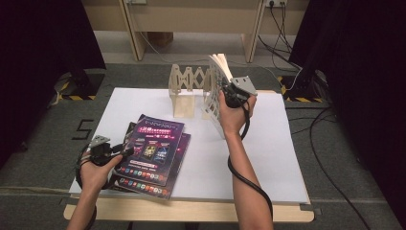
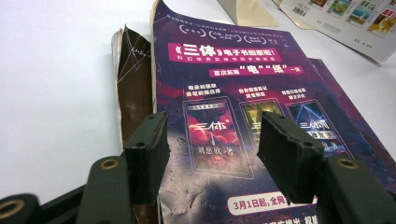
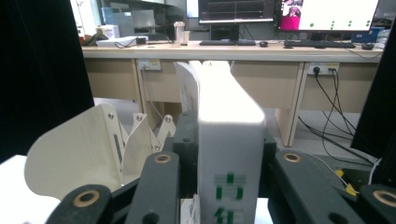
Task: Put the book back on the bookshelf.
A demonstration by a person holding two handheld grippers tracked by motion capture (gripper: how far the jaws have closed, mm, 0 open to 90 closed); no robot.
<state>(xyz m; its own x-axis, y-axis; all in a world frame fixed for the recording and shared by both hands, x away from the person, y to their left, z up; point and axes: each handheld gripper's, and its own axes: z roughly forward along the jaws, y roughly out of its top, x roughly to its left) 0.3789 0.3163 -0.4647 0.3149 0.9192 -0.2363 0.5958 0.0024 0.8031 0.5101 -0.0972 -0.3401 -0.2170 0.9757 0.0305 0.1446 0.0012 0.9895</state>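
One white book held upright in the right gripper, spine between both jaws in the right gripper view, pads against it on each side; it stands at the right end of the rack, over the far part of the table. One cream accordion book rack just beside it, end plates up. Three purple magazines in one loose stack on the near left of the white table sheet, top one skewed over the others. Left gripper rests at the stack's left edge, jaws spread apart over the top cover, clamping nothing. Two hands, two grippers, one cable each.
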